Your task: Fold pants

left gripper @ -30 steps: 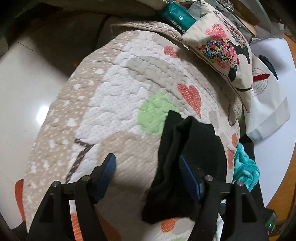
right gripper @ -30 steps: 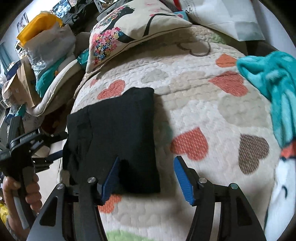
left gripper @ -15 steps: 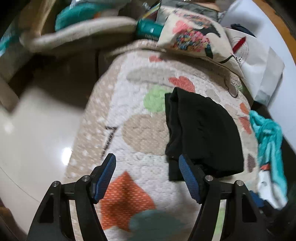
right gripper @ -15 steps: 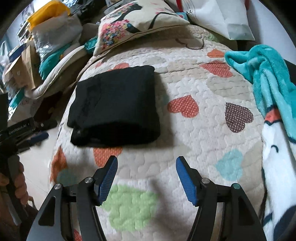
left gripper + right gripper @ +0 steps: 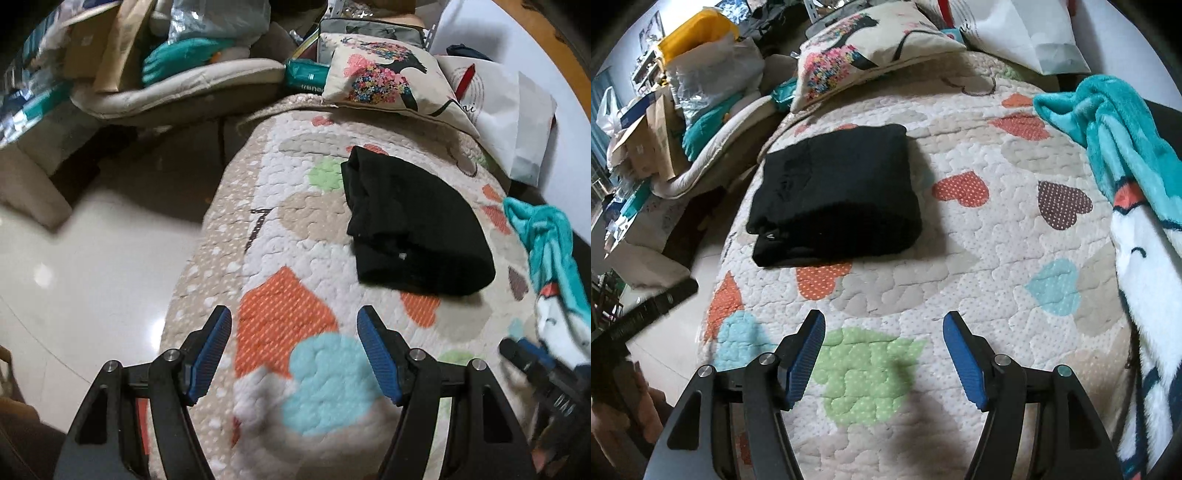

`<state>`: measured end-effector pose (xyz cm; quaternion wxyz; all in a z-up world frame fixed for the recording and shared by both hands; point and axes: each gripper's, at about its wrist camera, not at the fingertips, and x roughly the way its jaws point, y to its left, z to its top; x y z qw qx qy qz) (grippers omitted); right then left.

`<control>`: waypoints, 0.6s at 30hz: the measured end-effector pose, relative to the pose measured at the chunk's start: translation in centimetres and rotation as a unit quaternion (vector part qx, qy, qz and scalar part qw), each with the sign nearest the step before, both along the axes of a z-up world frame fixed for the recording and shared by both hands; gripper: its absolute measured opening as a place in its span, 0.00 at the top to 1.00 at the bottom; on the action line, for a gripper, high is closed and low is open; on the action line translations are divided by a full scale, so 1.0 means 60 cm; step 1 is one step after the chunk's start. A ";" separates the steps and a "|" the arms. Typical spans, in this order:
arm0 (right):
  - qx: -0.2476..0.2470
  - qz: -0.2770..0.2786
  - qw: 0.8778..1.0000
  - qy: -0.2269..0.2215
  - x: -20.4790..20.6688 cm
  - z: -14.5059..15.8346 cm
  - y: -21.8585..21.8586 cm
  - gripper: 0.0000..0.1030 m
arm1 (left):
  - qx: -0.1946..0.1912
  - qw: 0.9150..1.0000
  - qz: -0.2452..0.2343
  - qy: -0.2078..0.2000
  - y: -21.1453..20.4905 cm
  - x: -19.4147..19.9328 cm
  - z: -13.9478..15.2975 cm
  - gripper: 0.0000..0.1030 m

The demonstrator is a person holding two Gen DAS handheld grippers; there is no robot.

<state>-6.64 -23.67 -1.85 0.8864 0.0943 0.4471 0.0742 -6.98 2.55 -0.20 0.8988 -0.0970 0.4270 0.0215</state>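
The black pants (image 5: pixel 413 221) lie folded into a compact stack on the heart-patterned quilt (image 5: pixel 295 240). In the right wrist view the pants (image 5: pixel 834 195) sit at centre left on the quilt (image 5: pixel 979 258). My left gripper (image 5: pixel 294 354) is open and empty, held back from the pants over the quilt's near end. My right gripper (image 5: pixel 883 360) is open and empty, well short of the pants. Nothing touches the pants.
A flowered pillow (image 5: pixel 384 81) and a white paper bag (image 5: pixel 509 110) lie beyond the pants. A teal and white fleece blanket (image 5: pixel 1126 166) lies along the right. Bags and boxes (image 5: pixel 683 92) pile up at the left. Glossy floor (image 5: pixel 92 277) drops off the quilt's left edge.
Both grippers have pulled back from the pants, which were between or at the fingers a second ago. The folded pants stay put on the quilt and look farther away.
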 end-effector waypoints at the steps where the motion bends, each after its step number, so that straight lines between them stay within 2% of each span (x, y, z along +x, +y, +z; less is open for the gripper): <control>1: -0.002 0.001 1.000 -0.006 -0.004 0.004 0.001 0.31 | 0.004 1.000 0.001 -0.003 -0.001 -0.008 0.003 0.32; 5: -0.009 0.001 1.000 -0.024 -0.016 0.019 0.003 0.30 | 0.013 1.000 0.007 -0.021 -0.016 -0.067 0.029 0.32; 8: -0.013 -0.008 0.999 -0.039 -0.021 0.031 0.000 0.28 | 0.058 0.997 -0.003 -0.057 -0.041 -0.108 0.061 0.31; 11: -0.010 -0.020 0.998 -0.053 -0.027 0.042 -0.005 0.28 | 0.084 0.992 -0.002 -0.093 -0.058 -0.130 0.097 0.24; 14: -0.019 -0.025 0.997 -0.071 -0.039 0.056 -0.006 0.27 | 0.075 0.990 0.008 -0.122 -0.059 -0.147 0.131 0.19; 18: -0.043 -0.029 0.994 -0.098 -0.057 0.074 -0.003 0.25 | 0.067 0.988 0.007 -0.136 -0.066 -0.159 0.158 0.18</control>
